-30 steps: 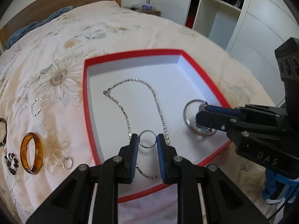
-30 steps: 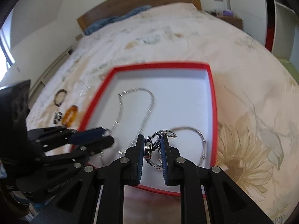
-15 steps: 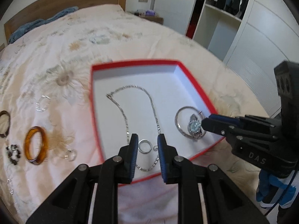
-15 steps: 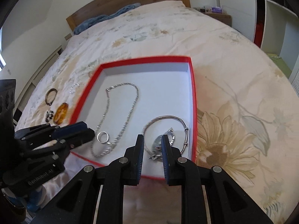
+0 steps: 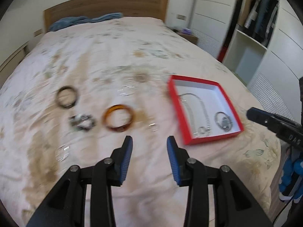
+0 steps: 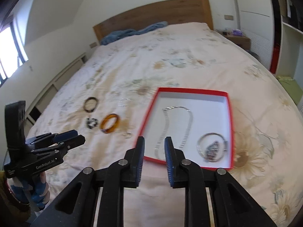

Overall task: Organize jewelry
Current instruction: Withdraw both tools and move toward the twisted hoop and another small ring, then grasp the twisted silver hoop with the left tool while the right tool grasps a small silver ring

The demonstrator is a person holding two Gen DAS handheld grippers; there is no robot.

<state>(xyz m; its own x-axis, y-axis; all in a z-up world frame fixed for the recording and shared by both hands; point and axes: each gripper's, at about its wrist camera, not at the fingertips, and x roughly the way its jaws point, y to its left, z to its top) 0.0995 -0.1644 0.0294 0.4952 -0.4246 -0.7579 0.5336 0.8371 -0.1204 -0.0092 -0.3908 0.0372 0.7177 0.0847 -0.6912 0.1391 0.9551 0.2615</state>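
A red-rimmed white tray (image 5: 230, 102) (image 6: 232, 113) lies on the bed. In it are a silver chain necklace (image 6: 186, 124) (image 5: 203, 107), a small silver ring (image 5: 202, 130) and a silver bracelet with a watch-like charm (image 6: 212, 147) (image 5: 223, 121). On the bedspread left of the tray lie an amber bangle (image 5: 118, 118) (image 6: 109, 125), a dark bangle (image 5: 66, 96) (image 6: 91, 102), a beaded piece (image 5: 82, 122) (image 6: 91, 123) and small silver rings (image 5: 153, 127) (image 6: 127, 134). My left gripper (image 5: 149, 145) is open and empty above the bedspread. My right gripper (image 6: 154, 144) is open and empty at the tray's near edge.
The floral bedspread (image 6: 189, 56) covers a wide bed with a wooden headboard (image 5: 106, 5) and a blue blanket (image 5: 85, 20). White wardrobes and shelves (image 5: 261, 43) stand to the right. A clear ring (image 5: 62, 152) and a silver bracelet (image 5: 126, 91) also lie loose.
Both grippers let go of their pieces in the tray, opened and pulled back and up. The left gripper has swung left toward the loose jewelry on the bedspread.
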